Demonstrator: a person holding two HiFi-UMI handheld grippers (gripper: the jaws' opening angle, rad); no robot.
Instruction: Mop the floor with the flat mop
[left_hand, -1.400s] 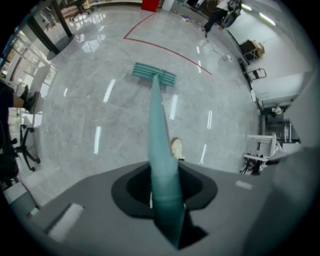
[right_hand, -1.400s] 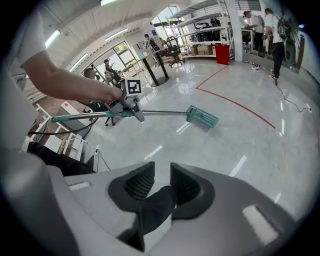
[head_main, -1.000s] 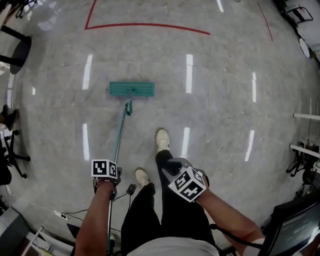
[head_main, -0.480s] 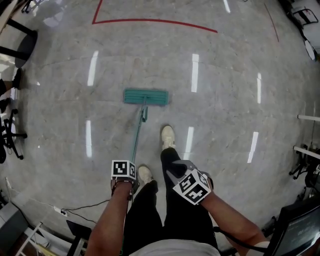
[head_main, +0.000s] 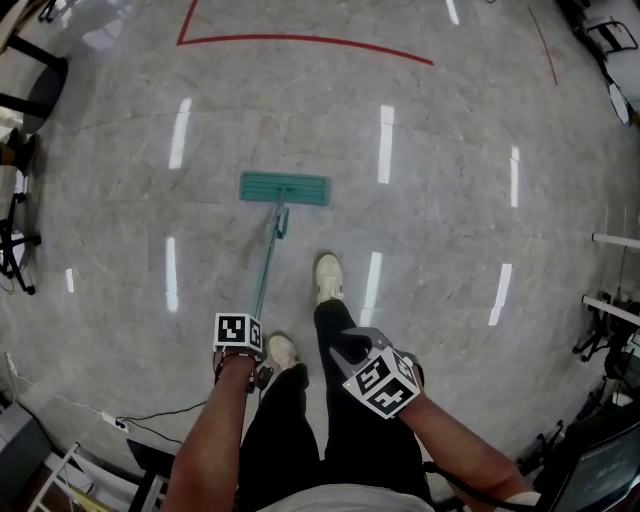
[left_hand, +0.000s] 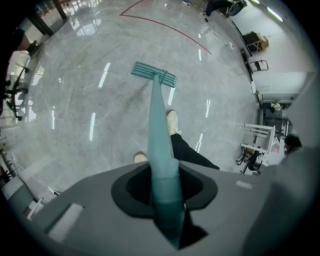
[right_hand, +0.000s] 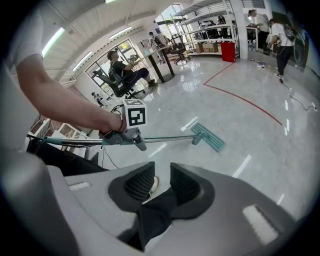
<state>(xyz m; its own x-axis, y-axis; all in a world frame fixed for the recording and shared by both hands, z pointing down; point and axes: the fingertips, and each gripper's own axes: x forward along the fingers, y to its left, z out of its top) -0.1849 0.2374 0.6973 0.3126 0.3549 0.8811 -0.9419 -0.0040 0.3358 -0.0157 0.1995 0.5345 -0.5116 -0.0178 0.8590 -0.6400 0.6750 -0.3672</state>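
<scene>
We are clamping the left gripper (left_hand: 165, 186) on the teal handle (head_main: 266, 270) of the flat mop (head_main: 281, 220). Its green pad (head_main: 284, 188) is lying flat on the grey floor (head_main: 450, 230) at about 12 o'clock from that gripper, just beyond our forward shoe (head_main: 327, 277). We are holding the right gripper (right_hand: 161, 186) at 4 o'clock of the left, with its jaws slightly parted and gripping nothing.

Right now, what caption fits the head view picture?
Left tool holding the flat mop on the shiny floor, right tool open and empty.
</scene>
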